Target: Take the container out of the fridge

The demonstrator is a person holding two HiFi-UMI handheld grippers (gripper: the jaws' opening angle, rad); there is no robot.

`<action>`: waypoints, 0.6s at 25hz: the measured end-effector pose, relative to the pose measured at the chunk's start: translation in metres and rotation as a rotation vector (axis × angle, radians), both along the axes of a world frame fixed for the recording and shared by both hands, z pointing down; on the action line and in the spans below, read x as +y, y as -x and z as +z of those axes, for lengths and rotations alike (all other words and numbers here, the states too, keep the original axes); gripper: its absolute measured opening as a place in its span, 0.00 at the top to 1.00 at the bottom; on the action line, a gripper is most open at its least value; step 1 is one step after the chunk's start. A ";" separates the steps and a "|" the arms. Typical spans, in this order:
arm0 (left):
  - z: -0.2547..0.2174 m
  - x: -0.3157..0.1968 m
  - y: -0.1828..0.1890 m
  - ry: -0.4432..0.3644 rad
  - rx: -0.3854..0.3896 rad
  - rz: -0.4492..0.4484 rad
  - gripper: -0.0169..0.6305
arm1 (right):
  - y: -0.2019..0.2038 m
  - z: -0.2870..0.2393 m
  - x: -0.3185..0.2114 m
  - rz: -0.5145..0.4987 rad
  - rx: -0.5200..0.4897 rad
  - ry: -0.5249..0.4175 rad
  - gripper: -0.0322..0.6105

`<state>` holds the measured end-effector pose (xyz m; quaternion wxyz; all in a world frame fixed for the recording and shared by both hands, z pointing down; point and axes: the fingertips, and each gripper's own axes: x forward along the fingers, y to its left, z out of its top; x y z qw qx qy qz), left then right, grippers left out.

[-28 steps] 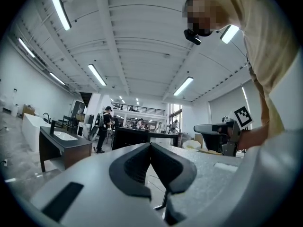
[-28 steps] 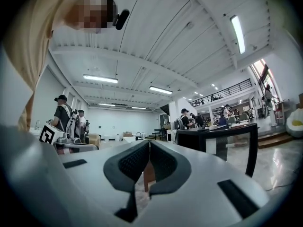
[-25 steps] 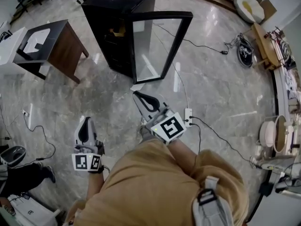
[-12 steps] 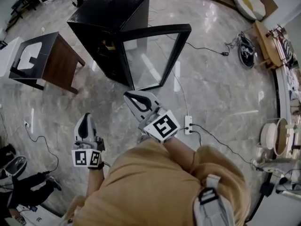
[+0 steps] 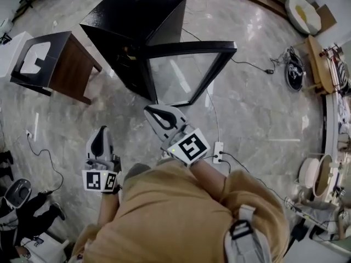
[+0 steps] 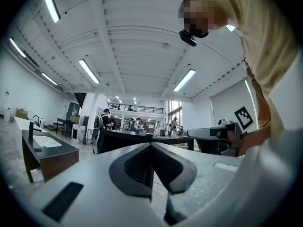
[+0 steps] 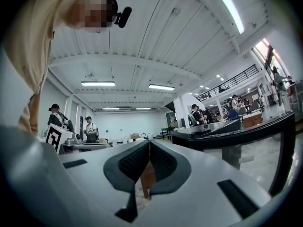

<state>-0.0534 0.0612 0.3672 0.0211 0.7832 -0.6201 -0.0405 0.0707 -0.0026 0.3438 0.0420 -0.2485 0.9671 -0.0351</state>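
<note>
left gripper (image 5: 100,137): low on the person's left side, aimed forward over the floor, jaws pressed tight together with nothing in them
right gripper (image 5: 155,114): a bit further out than the left one, pointing at the bottom corner of the open door, jaws also squeezed together and empty
black box-shaped fridge (image 5: 137,15): sitting on the floor well ahead of both grippers, neither one touching it
glass door with black frame (image 5: 189,73): swung wide open toward the person's right, floor visible through the pane
container: can't say for sure, all I get is a small orange-yellow spot (image 5: 130,52) just inside the fridge's dark opening, too small to tell what it is
dark wooden side table (image 5: 68,64): left of the fridge, apart from it, with a white piece lying on its top
white power strip (image 5: 218,151): on the grey marble floor (image 5: 263,108) just beside the right gripper's marker cube, cables running off it
person: tan shirt (image 5: 181,212) fills the bottom of the head view
</note>
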 end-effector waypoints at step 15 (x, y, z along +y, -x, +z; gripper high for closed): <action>0.027 -0.098 0.041 0.043 0.002 0.228 0.98 | 0.043 -0.010 -0.068 0.114 -0.001 -0.020 0.95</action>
